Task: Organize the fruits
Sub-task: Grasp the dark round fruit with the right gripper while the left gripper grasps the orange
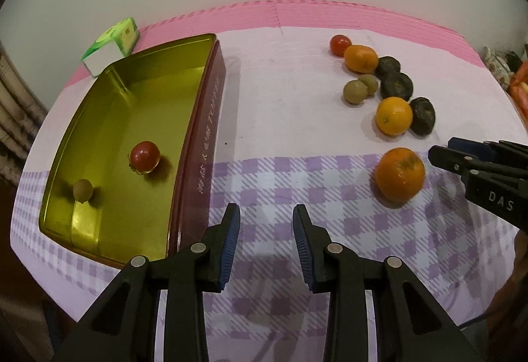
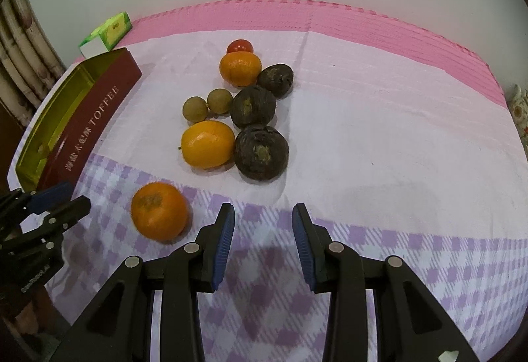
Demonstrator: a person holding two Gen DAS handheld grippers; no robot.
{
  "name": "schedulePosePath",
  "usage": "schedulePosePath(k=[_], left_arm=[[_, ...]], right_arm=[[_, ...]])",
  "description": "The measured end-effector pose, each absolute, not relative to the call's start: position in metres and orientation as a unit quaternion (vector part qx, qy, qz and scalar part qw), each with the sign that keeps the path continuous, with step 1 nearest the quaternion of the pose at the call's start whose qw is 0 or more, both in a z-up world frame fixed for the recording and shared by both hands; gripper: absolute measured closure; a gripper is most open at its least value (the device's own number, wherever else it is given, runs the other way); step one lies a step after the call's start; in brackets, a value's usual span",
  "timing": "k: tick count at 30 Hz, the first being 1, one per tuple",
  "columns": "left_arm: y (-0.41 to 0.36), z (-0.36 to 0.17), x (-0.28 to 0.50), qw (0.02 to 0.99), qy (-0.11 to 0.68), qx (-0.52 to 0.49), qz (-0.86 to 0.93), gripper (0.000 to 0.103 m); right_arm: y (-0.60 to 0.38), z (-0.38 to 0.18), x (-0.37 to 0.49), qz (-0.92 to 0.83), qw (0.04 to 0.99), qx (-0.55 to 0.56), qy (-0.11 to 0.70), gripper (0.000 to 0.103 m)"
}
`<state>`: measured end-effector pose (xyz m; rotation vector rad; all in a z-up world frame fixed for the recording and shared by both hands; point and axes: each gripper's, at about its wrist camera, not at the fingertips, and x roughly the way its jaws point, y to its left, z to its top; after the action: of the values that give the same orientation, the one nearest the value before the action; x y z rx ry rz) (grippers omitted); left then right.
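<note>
A lilac checked cloth is covering the worktop. Both the left claw point(image 1: 266, 243) and right claw point(image 2: 264, 243) are hanging open, empty. The nearest tangerine point(image 2: 159, 211) is lying just left of the right claw; firm, roundish, probably best pinched across its middle.

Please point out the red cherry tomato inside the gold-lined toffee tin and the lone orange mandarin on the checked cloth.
red cherry tomato point(image 1: 145, 156), left wrist view, centre of its skin.
orange mandarin point(image 2: 159, 210), right wrist view, middle of its rind.
</note>
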<state>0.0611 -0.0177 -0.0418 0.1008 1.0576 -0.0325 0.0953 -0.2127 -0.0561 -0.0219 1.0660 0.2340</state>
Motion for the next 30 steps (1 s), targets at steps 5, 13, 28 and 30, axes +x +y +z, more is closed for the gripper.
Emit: schedulePosePath(k=[5, 13, 28, 30], left_arm=[[-0.019, -0.044, 0.065, 0.861, 0.506, 0.047, -0.011, 0.068], [-0.029, -0.044, 0.069, 0.862, 0.505, 0.044, -0.017, 0.068], [-0.059, -0.043, 0.060, 0.858, 0.510, 0.044, -0.048, 0.068], [-0.066, -0.043, 0.058, 0.858, 0.509, 0.046, -0.055, 0.068]], right_arm=[[-0.207, -0.060, 0.110, 0.113, 0.857, -0.028, 0.502, 0.069], [-0.203, -0.060, 0.126, 0.117, 0.860, -0.036, 0.495, 0.069], [-0.227, -0.059, 0.099, 0.097, 0.858, -0.024, 0.504, 0.072], [-0.232, -0.059, 0.094, 0.094, 0.857, -0.018, 0.507, 0.072]])
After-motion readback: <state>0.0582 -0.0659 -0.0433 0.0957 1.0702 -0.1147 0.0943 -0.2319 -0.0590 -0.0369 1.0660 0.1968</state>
